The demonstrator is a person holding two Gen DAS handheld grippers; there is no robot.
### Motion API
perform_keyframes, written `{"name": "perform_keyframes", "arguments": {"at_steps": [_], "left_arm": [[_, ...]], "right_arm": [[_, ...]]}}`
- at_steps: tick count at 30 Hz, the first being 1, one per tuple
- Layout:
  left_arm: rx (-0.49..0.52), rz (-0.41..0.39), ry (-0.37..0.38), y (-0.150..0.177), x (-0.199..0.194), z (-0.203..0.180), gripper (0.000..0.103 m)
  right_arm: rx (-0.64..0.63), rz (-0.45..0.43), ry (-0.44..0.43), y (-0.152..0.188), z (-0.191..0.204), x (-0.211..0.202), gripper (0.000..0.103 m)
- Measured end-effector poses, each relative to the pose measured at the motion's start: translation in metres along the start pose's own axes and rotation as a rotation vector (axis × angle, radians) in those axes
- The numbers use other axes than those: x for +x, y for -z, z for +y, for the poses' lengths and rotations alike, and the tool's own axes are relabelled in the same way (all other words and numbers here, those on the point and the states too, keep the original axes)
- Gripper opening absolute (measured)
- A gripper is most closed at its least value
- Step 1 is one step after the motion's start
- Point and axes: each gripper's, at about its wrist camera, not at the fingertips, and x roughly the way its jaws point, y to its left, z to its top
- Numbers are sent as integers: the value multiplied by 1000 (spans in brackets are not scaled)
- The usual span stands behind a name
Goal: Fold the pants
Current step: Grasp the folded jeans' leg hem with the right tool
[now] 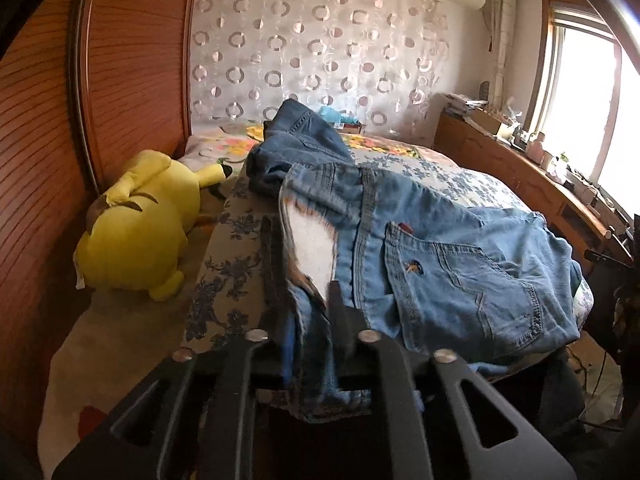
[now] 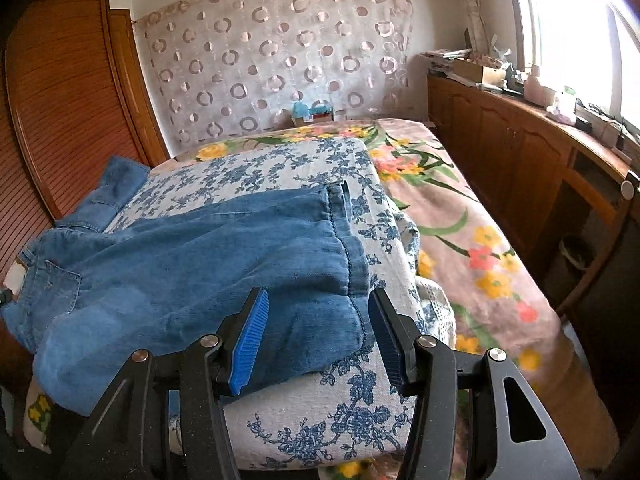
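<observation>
Blue denim pants lie spread over a folded blue-flowered blanket on the bed, back pocket facing up. In the left wrist view, my left gripper is shut on the bunched waistband, whose white inner label shows just beyond the fingers. A pant leg stretches from left to right in the right wrist view. Its hemmed cuff lies between the blue pads of my right gripper. That gripper stands open, its pads on either side of the cuff and not pressing it.
A yellow plush toy lies at the left against a wooden wardrobe. The flowered bedsheet reaches right to a low wooden cabinet cluttered with small items under the window. A patterned curtain hangs behind the bed.
</observation>
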Motion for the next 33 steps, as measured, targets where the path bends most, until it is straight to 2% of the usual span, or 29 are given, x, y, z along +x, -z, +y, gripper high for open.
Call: {"name": "perform_keyframes", "arguments": {"at_steps": [1,3,4,6,7,17,24,29,33], "left_arm": [[2,-9,-3,-1,-2,0,30],[-4,-31,11,-3,-6,0,50],[-7,-40,15,-4,-8,-1,55],[-3,-52,20,-7,-10,-4,75],[-1,-54,24,-8,-11,-6,80],[48,-55,95,-19,7,-55,80],[94,-43,149,-20,17,-89,80],[114,-22,170,-18,24,-103,80],[121,-5,175,-14,26,-109,80]], "right_arm": [[0,3,0,1,-1,0,54],[3,9,3,1,-3,2,54],[6,14,9,1,-4,4,54],[11,22,17,2,-7,6,54],[16,27,18,3,-9,7,54],[61,62,23,7,-21,18,54],[60,73,14,8,-16,23,54],[57,60,33,8,-19,21,15],[43,11,8,5,-15,7,9]]}}
